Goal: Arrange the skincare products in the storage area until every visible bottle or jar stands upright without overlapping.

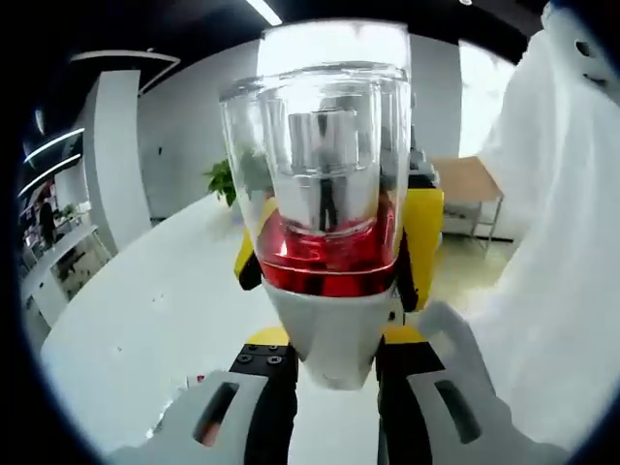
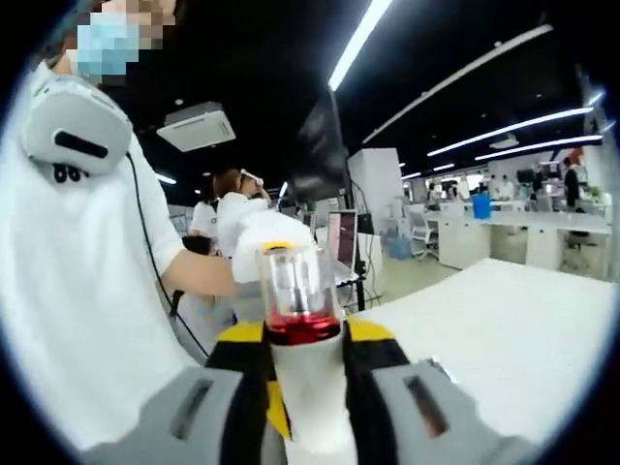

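Bottle point(image 1: 327, 208), a white-bodied skincare pump type with a red collar and clear cap, is gripped low on its body between the left gripper point(image 1: 334, 373) fingers, which are closed onto it from both sides. Its long axis runs straight out along the fingers toward 12 o'clock, cap end away from the camera. A similar bottle, or possibly the same one, it cannot be told point(image 2: 302, 320), is seen clamped the same way in the right gripper point(image 2: 308, 407), fingers closed on the white body, cap at 12 o'clock. Both are held up off the white surface point(image 1: 145, 320), which lies behind and below, at 3 o'clock in the right gripper view point(image 2: 504, 329). A storage area cannot be made out. A base-down lowering onto the surface is judged the coming move, with either hand equally placed.
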A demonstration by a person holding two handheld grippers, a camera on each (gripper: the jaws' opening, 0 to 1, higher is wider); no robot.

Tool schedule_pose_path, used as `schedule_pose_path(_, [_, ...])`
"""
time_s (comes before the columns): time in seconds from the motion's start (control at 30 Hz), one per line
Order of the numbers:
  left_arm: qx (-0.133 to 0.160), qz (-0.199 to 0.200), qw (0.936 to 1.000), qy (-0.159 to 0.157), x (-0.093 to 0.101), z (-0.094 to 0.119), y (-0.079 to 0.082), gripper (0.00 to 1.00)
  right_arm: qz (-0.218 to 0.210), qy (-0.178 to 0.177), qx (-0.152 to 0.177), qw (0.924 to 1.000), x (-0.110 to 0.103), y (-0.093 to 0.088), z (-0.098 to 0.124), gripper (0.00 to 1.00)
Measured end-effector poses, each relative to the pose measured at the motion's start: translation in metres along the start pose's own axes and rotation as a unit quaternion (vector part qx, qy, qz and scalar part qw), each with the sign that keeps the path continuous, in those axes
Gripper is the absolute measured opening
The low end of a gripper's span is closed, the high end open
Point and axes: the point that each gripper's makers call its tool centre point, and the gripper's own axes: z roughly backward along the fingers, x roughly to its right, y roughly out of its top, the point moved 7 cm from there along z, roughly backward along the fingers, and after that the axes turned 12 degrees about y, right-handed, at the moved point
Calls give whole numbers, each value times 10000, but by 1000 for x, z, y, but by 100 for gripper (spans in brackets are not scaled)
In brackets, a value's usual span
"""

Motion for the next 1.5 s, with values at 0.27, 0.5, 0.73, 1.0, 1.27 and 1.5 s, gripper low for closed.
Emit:
schedule_pose_path(0.27, [-424, -134, 9986, 302, -14, -28, -34, 27, -287, -1038, -139, 9941, 11, -42, 9, 30])
schedule_pose_path(0.5, [-651, -228, 9972, 280, -19, -59, -68, 28, -433, -1744, -433, 9828, 18, -79, 11, 31])
schedule_pose_path(0.73, [-764, -259, 9967, 67, -25, -87, -98, 28, -700, -2088, -602, 9736, 31, -118, 14, 31])
schedule_pose_path(1.0, [-846, -425, 9955, 61, -30, -110, -117, 28, -811, -2301, -730, 9670, 43, -144, 19, 32])
schedule_pose_path(1.27, [-957, -514, 9940, 101, -38, -124, -124, 28, -879, -2420, -654, 9641, 55, -157, 27, 32])
schedule_pose_path(1.5, [-951, -423, 9943, 230, -51, -138, -123, 28, -887, -2430, -695, 9635, 74, -160, 35, 32])
